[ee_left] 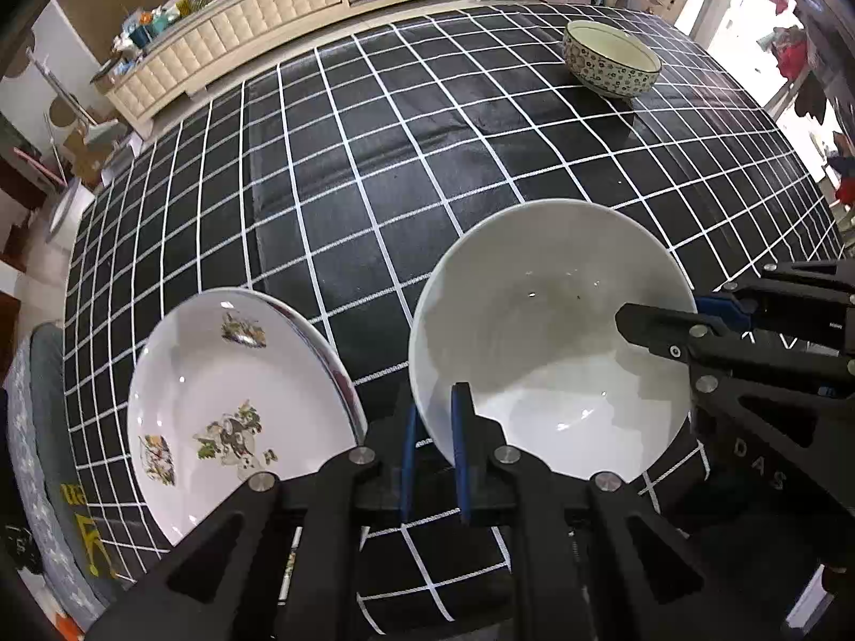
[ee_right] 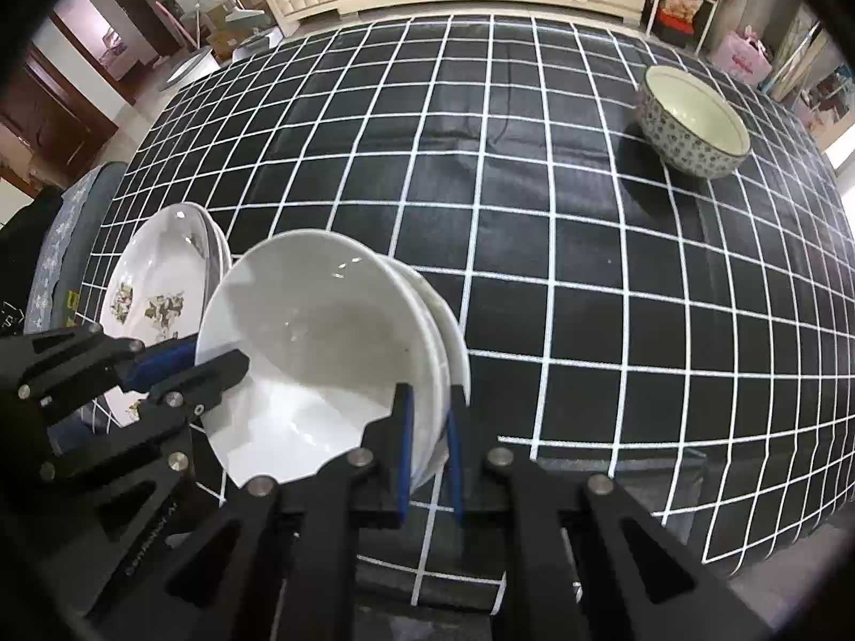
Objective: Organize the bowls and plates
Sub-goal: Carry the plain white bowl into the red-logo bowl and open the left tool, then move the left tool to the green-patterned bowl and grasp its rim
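White bowls (ee_right: 331, 352), nested, are pinched at opposite rims by L gripper (ee_left: 433, 454) at 9 o'clock & R gripper (ee_right: 427, 448) at 3, jaws nearly closed on rim, beside plates (ee_left: 224, 400); stacking step judged underway, next: patterned bowl (ee_right: 694, 123), 1 o'clock.

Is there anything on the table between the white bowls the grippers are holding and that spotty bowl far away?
Nothing visible. The left gripper and right gripper pinch opposite rims of the stacked white bowls. Only bare checked tablecloth shows between them and the patterned bowl. The flowered plates sit off to the side, out of the way.
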`<control>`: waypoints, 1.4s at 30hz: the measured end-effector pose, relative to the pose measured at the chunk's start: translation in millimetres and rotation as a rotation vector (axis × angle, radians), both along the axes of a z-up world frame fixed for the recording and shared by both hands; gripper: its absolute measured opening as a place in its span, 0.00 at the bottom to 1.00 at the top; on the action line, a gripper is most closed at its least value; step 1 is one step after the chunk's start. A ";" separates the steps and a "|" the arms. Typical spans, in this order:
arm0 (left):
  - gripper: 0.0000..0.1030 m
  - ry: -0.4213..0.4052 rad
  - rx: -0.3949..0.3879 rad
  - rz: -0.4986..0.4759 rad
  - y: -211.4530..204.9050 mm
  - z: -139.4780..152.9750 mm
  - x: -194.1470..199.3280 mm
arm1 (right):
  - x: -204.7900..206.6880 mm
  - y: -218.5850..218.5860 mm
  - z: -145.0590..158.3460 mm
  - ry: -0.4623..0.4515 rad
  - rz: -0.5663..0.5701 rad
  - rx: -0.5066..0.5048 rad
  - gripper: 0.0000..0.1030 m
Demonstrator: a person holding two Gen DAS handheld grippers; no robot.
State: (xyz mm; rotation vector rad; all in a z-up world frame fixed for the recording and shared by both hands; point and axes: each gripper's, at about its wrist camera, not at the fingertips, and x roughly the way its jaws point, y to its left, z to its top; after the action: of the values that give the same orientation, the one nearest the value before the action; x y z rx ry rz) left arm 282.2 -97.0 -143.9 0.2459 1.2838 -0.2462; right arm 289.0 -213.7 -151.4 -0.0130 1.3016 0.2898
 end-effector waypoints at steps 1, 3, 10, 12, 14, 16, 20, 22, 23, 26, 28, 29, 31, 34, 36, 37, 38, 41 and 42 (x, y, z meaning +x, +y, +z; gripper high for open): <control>0.11 0.006 -0.004 0.005 0.5 -0.5 0.5 | 0.2 0.7 0.3 0.001 0.001 0.000 0.15; 0.11 0.010 -0.004 0.001 0.3 -1.7 0.5 | -1.1 0.8 1.3 -0.014 -0.007 -0.003 0.16; 0.14 -0.010 -0.003 -0.005 -1.2 1.4 -2.6 | -1.8 -3.4 0.6 -0.021 -0.035 -0.008 0.56; 0.14 -0.023 -0.006 -0.002 -0.1 5.3 -2.1 | -2.0 -4.7 -0.3 -0.014 -0.042 -0.007 0.57; 0.14 -0.029 -0.007 0.005 1.5 8.4 -1.0 | -2.5 -6.0 0.6 -0.013 -0.049 -0.005 0.60; 0.18 -0.028 -0.016 0.016 3.8 11.4 0.6 | -2.3 -7.0 3.0 -0.014 -0.054 0.000 0.63; 0.33 -0.035 -0.035 0.035 5.5 18.0 3.2 | -2.8 -9.3 11.3 -0.031 -0.058 0.007 0.70; 0.33 -0.033 -0.044 0.040 4.4 22.3 4.5 | -2.5 -12.6 16.4 -0.038 -0.066 0.016 0.72; 0.33 -0.036 -0.051 0.040 2.8 26.0 5.0 | -2.0 -15.0 19.0 -0.041 -0.071 0.020 0.73; 0.37 -0.053 -0.053 0.035 -3.2 36.7 6.5 | -0.7 -25.0 29.7 -0.060 -0.086 0.018 0.75; 0.41 -0.070 -0.053 0.031 -8.1 45.4 8.3 | 0.8 -33.4 36.8 -0.073 -0.099 0.017 0.76; 0.42 -0.076 -0.054 0.029 -11.1 50.2 10.0 | 1.5 -38.0 40.1 -0.079 -0.106 0.018 0.77; 0.42 -0.081 -0.061 0.016 -18.1 59.4 13.6 | 4.2 -48.8 49.0 -0.091 -0.119 0.019 0.78; 0.44 -0.106 -0.055 -0.002 -31.7 74.3 20.5 | 8.7 -63.3 63.6 -0.120 -0.134 0.007 0.78; 0.46 -0.124 -0.047 -0.020 -42.1 84.1 25.7 | 12.4 -75.0 74.3 -0.141 -0.151 0.000 0.78; 0.46 -0.134 -0.041 -0.034 -49.9 89.4 29.2 | 14.2 -80.3 78.6 -0.147 -0.160 0.000 0.78; 0.46 -0.139 -0.034 -0.043 -53.9 91.5 31.6 | 16.6 -85.9 82.8 -0.152 -0.169 -0.002 0.78; 0.46 -0.163 -0.035 -0.057 -70.2 102.0 44.0 | 25.1 -102.5 92.7 -0.167 -0.193 -0.004 0.78; 0.46 -0.162 -0.042 -0.063 -74.7 103.9 47.9 | 28.0 -108.2 95.2 -0.174 -0.203 -0.004 0.78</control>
State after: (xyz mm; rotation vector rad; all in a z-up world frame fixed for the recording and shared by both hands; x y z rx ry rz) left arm 330.0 -171.7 -40.0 0.2654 1.1102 -0.3001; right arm 317.1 -321.9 -56.1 0.0890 1.1204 0.1095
